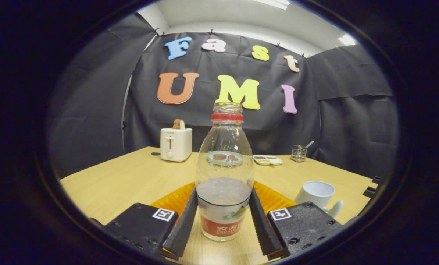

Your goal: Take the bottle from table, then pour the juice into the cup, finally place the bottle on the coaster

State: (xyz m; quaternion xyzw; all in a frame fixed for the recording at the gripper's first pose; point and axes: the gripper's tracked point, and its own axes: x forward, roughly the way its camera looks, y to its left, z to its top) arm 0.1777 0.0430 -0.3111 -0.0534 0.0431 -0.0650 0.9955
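A clear plastic bottle [224, 173] stands upright between my fingers, capless with a red neck ring and a red label at its base. Pale juice fills its lower part. My gripper [223, 193] is shut on the bottle, its two black ribbed fingers [184, 221] pressing on the bottle's sides at the level of the juice. An orange ribbed coaster [171, 200] lies on the table just behind the bottle, spreading to both sides of it. A white cup [317, 193] with a handle stands to the right, beyond my right finger.
On the wooden table [124, 180], a white toaster [175, 144] with a slice of bread stands at the far left. A small plate [267, 159] and a metal mesh holder [298, 153] sit at the far right. Black cloth walls close the booth.
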